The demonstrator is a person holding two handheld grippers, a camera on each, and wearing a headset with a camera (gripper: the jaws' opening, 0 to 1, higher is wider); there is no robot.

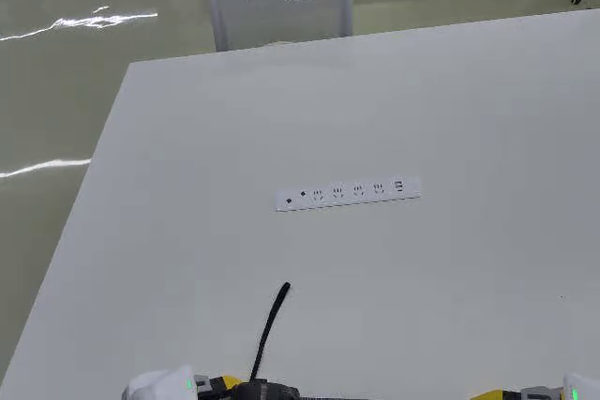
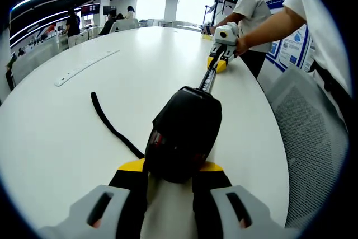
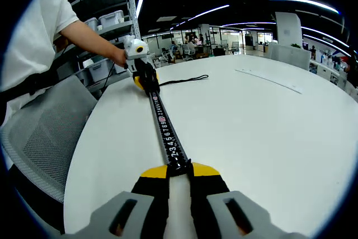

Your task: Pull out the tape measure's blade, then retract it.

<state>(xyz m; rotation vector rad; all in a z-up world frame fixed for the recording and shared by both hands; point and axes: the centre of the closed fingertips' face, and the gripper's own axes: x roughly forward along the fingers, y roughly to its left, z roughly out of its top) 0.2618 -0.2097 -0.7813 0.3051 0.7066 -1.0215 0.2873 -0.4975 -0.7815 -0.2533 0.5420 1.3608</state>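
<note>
Open office: white worktable (image 1: 375,119), mesh chair (image 1: 281,7)

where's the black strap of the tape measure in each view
Head view: black strap near bottom centre, running up from the lower edge.
Left gripper view: strap left of the tape measure case, curving away from it.
Right gripper view: strap far off, trailing right from the case at the blade's far end.
Shared landmark: the white power strip.

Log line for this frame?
left gripper: shut on tape measure | right gripper: shut on blade | blade: extended over table | strap: slack on table
</note>
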